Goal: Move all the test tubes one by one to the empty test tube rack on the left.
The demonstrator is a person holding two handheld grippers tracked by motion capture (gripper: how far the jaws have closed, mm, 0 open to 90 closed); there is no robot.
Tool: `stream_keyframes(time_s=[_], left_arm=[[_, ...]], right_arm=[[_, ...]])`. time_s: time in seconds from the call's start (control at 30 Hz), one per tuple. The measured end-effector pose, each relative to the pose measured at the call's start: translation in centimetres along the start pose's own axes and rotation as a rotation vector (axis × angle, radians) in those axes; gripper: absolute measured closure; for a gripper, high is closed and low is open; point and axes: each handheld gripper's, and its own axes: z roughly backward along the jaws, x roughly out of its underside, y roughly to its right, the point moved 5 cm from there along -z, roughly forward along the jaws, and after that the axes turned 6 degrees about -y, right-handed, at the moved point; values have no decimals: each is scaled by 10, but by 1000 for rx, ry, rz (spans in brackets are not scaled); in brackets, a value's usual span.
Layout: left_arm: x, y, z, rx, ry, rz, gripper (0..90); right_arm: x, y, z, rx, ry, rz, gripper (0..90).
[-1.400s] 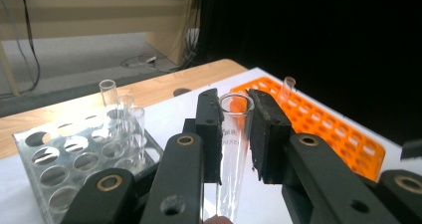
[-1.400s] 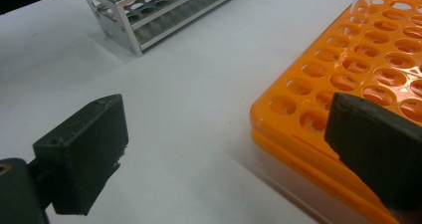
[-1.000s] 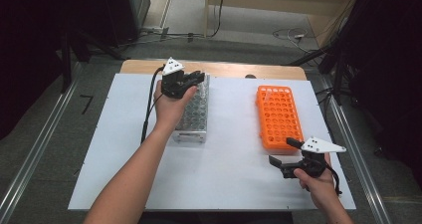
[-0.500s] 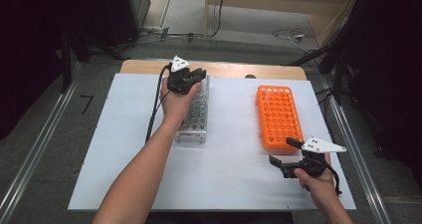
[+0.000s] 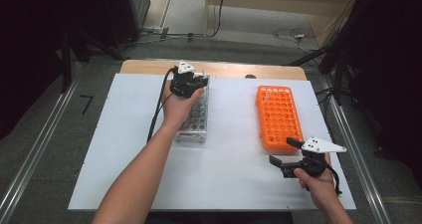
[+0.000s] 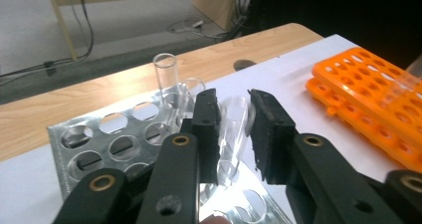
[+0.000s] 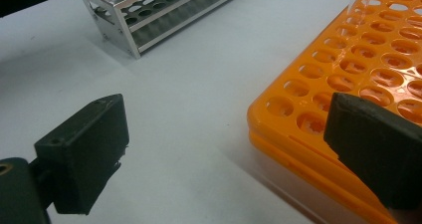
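High view
Left tongs [image 5: 191, 80]: they sit over the far end of the metal tube rack [image 5: 194, 115], most likely to get at the tubes that stand there.
Metal tube rack: long, shiny and grey, with rows of round holes. It lies on the white surface [image 5: 124, 149].
Orange tube rack [image 5: 279, 116]: bright plastic, flat, full of round holes. It lies to the right, well apart from the metal one.
Right tongs [image 5: 284, 153]: they wait low, just beside the near end of the orange tube rack, with nothing in them.

Left gripper view
Left tongs [image 6: 234, 129]: the two black jaws stand on each side of a glass tube [image 6: 233, 129]. They look close to it, but I cannot tell if they pinch it yet.
Glass tube: clear, round and thin. It sits in a hole at the far end of the metal tube rack [image 6: 99, 139], tilted a little.
Second glass tube [image 6: 165, 77]: it stands upright in a hole just behind.
Pads: rough and dark, good for holding smooth glass.

Right gripper view
Right tongs [image 7: 226, 149]: spread wide and empty.
Orange tube rack [image 7: 358, 84]: smooth plastic, right by one jaw.
Metal tube rack [image 7: 164, 12]: far off, with open sides.
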Motion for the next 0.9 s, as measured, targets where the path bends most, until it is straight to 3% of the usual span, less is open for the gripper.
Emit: stream_keyframes(time_s=[0.23, 0.47, 0.63, 0.77, 0.9], left_arm=[[-3, 6, 11, 46, 25, 19, 537], [-1, 15, 32, 112, 30, 14, 186], [8, 21, 51, 132, 35, 9, 24], [20, 25, 66, 160, 42, 16, 0], [33, 30, 78, 162, 38, 4, 0]], right_arm=[[0, 0, -1, 1, 2, -1, 24], [-2, 2, -1, 10, 6, -11, 25], [-6, 2, -1, 23, 10, -11, 26], [-8, 2, -1, 32, 13, -15, 25], [-11, 5, -2, 43, 16, -28, 26]])
